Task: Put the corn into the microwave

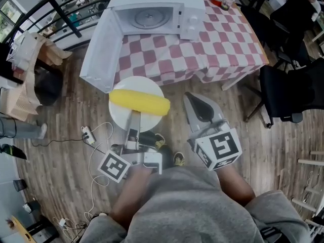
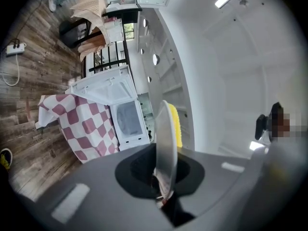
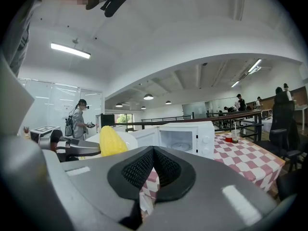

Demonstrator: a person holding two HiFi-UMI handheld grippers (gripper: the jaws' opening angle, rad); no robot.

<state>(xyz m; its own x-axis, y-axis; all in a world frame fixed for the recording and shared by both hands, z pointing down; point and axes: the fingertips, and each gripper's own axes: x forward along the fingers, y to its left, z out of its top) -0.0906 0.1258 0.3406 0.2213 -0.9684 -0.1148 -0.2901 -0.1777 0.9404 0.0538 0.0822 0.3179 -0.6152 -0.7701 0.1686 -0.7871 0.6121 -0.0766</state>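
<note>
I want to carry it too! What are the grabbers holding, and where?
The left gripper pinches the white plate by its near rim; the corn lies on it. The right gripper is shut and holds nothing.

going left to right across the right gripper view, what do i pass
left gripper shut on the plate → corn → open microwave → drink cup with a straw → black chair

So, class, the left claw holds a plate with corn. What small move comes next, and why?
Probably carry the plate forward toward the microwave: its door stands open, the corn lies on the plate, the left claw grips its rim, short of the table.
</note>
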